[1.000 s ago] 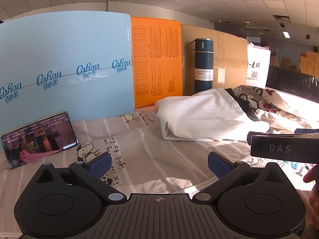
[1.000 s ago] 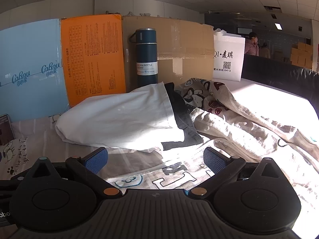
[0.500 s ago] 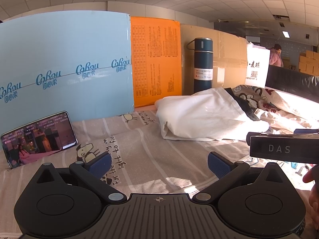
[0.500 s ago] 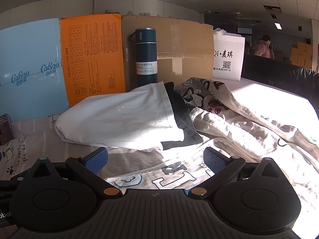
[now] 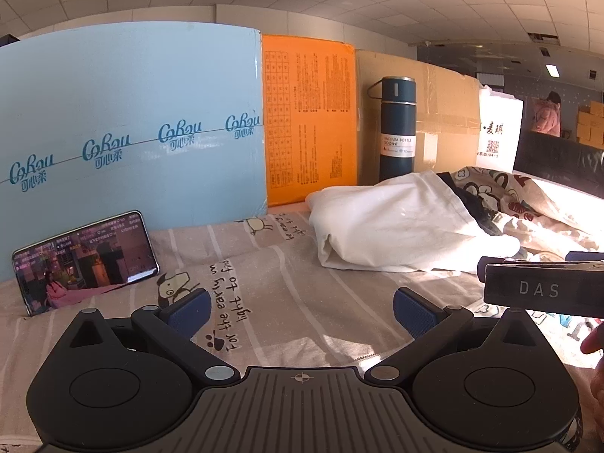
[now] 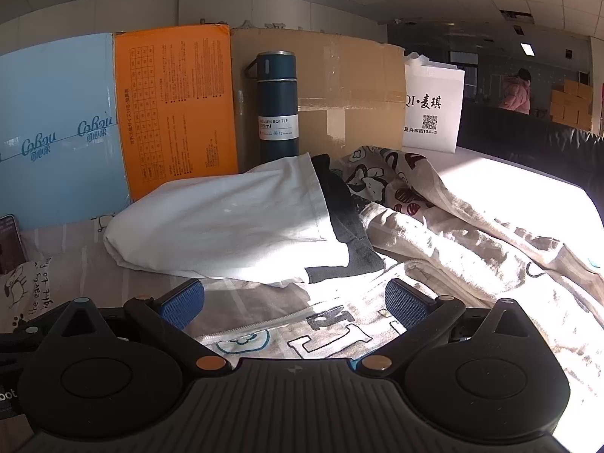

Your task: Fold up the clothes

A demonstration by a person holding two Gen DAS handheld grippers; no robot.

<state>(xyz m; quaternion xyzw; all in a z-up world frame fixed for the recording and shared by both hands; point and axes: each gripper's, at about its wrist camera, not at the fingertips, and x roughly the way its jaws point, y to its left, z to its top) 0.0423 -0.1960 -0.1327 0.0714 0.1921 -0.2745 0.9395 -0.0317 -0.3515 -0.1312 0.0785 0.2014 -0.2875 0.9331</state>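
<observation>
Both tools low at the bottom of frame, over the printed cloth covering the table (image 5: 302,264). Left hand-held gripper (image 5: 300,311) released, fingers spread wide, nothing between them. Right hand-held gripper (image 6: 294,302) likewise released, hovering over a cartoon-print garment with a zipper (image 6: 321,324) in the lower centre of its view.

Step in hand, by my reading: picking the first garment to lay out. Best to take one layer only at an edge or corner, each tool on a separate corner, and lift clear of the pile before spreading.

Mid frame: white shirt (image 6: 226,226), loosely bunched, lying partly over a dark garment (image 6: 347,226). Soft, creased, will sag when lifted.

Far, upper centre: blue bottle (image 6: 277,107) upright against cardboard. Phone (image 5: 85,260) propped at left.
</observation>
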